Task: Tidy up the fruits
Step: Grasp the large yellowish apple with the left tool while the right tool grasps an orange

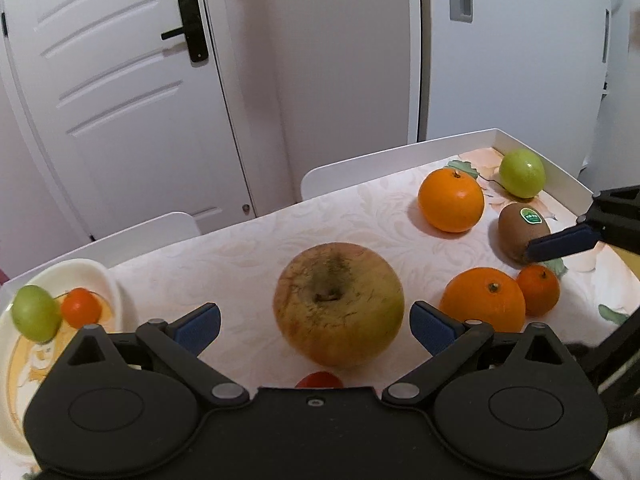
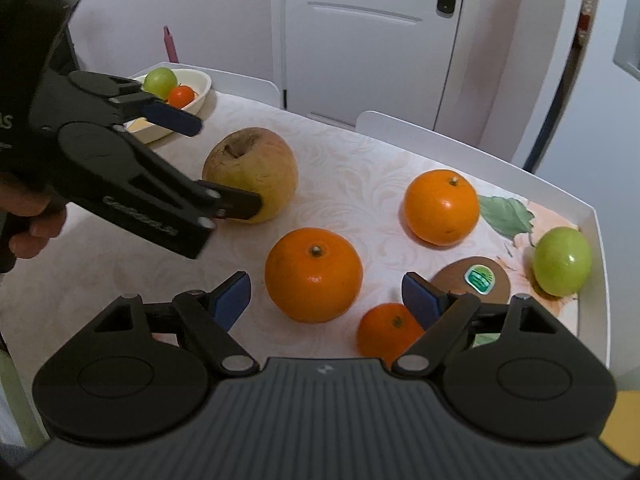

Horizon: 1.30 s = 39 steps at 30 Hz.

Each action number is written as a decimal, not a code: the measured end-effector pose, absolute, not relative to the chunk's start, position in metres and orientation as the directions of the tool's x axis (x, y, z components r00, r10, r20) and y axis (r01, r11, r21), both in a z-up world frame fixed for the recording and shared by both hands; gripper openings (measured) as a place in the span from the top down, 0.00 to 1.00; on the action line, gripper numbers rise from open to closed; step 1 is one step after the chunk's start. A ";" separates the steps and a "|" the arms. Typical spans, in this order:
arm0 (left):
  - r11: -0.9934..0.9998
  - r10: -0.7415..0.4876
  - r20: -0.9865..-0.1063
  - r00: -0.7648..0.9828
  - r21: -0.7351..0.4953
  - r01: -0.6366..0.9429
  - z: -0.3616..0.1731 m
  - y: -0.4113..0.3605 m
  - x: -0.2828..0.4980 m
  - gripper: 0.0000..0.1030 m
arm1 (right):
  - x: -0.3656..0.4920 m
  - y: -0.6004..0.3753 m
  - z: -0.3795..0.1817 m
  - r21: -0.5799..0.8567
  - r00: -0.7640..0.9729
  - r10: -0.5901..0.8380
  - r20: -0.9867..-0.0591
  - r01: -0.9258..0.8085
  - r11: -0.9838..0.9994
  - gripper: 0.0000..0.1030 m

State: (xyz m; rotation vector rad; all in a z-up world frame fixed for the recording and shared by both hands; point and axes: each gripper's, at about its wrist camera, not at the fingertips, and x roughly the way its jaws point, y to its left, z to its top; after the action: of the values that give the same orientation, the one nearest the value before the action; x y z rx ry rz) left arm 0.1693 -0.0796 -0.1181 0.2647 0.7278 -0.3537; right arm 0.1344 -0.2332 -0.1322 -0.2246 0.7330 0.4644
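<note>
My left gripper (image 1: 315, 326) is open, its fingers on either side of a large yellow-brown apple (image 1: 338, 303) on the table; it also shows in the right wrist view (image 2: 218, 164) around the apple (image 2: 256, 168). My right gripper (image 2: 326, 298) is open and empty just in front of a large orange (image 2: 314, 274). A small tangerine (image 2: 386, 330), a kiwi with a green sticker (image 2: 472, 278), a second orange (image 2: 441, 207) and a green apple (image 2: 562, 261) lie to the right. A white bowl (image 1: 105, 280) at the left holds a green apple (image 1: 35, 313) and a tangerine (image 1: 81, 307).
The fruits lie on a white tray-like table with a raised rim (image 2: 598, 240) and a patterned cloth. A small red fruit (image 1: 319, 380) lies just below the left gripper. White chair backs (image 1: 360, 168) and a white door (image 1: 120, 80) stand behind the table.
</note>
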 end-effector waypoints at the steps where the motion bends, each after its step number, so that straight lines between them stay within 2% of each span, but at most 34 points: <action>1: 0.907 -0.225 -0.689 0.689 0.110 0.406 -0.120 -0.081 0.171 0.03 | 0.136 -0.232 -0.134 -0.035 0.646 0.330 -0.688 -0.484 0.875 0.06; 2: 0.907 -0.225 -0.690 0.688 0.110 0.407 -0.121 -0.083 0.173 0.06 | 0.138 -0.231 -0.135 -0.032 0.644 0.332 -0.689 -0.485 0.874 0.07; 11: 0.905 -0.242 -0.704 0.667 0.083 0.416 -0.131 -0.093 0.184 0.13 | 0.143 -0.231 -0.138 -0.014 0.636 0.347 -0.690 -0.491 0.871 0.08; 16: 0.906 -0.239 -0.710 0.662 0.082 0.415 -0.133 -0.094 0.186 0.22 | 0.146 -0.227 -0.138 -0.015 0.626 0.355 -0.694 -0.505 0.863 0.17; 39: 0.911 -0.235 -0.685 0.689 0.093 0.403 -0.128 -0.086 0.178 0.23 | 0.150 -0.219 -0.146 -0.039 0.629 0.325 -0.706 -0.493 0.869 0.27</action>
State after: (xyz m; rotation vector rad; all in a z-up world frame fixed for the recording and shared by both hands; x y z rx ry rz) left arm 0.1783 -0.0863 -0.1277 0.2453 0.7279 -0.3603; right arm 0.1497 -0.2187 -0.1459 -0.2387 0.7567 0.4740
